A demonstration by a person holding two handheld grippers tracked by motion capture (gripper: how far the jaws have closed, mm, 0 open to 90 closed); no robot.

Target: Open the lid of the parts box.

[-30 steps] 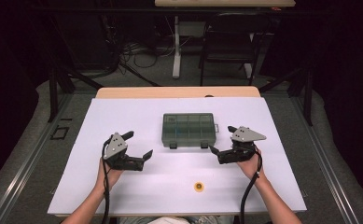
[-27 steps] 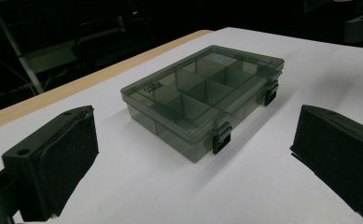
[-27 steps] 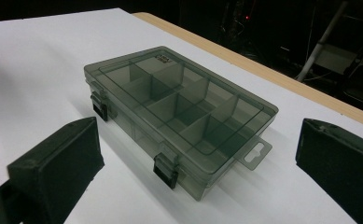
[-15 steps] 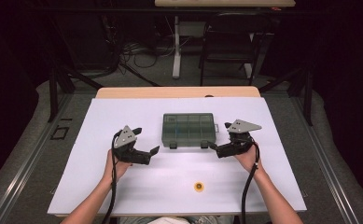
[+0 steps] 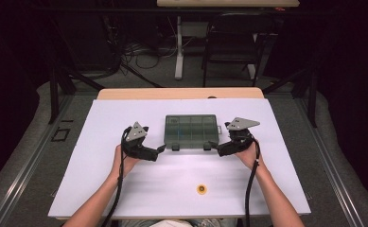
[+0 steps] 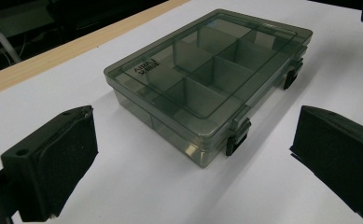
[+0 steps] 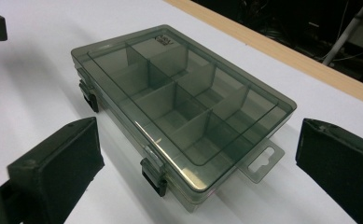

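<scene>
little is done as yet, by my reading: the smoky compartment box [image 5: 191, 131] sits shut at the centre of the frame, both front latches [image 6: 238, 136] down, its cells looking empty; the left tongs [image 5: 160, 149] and right tongs [image 5: 213, 145] flank its near corners, each spread wide, gripping nothing; unlatching and opening seem left; low in the frame lies a small orange disc [image 5: 201, 189]; the white desk [image 5: 101, 179] is otherwise bare; beyond, a dark room with cables and a chair [image 5: 229, 49].

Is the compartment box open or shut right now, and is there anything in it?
Shut: the box has its lid flat and both latches down. Its compartments look empty.
</scene>
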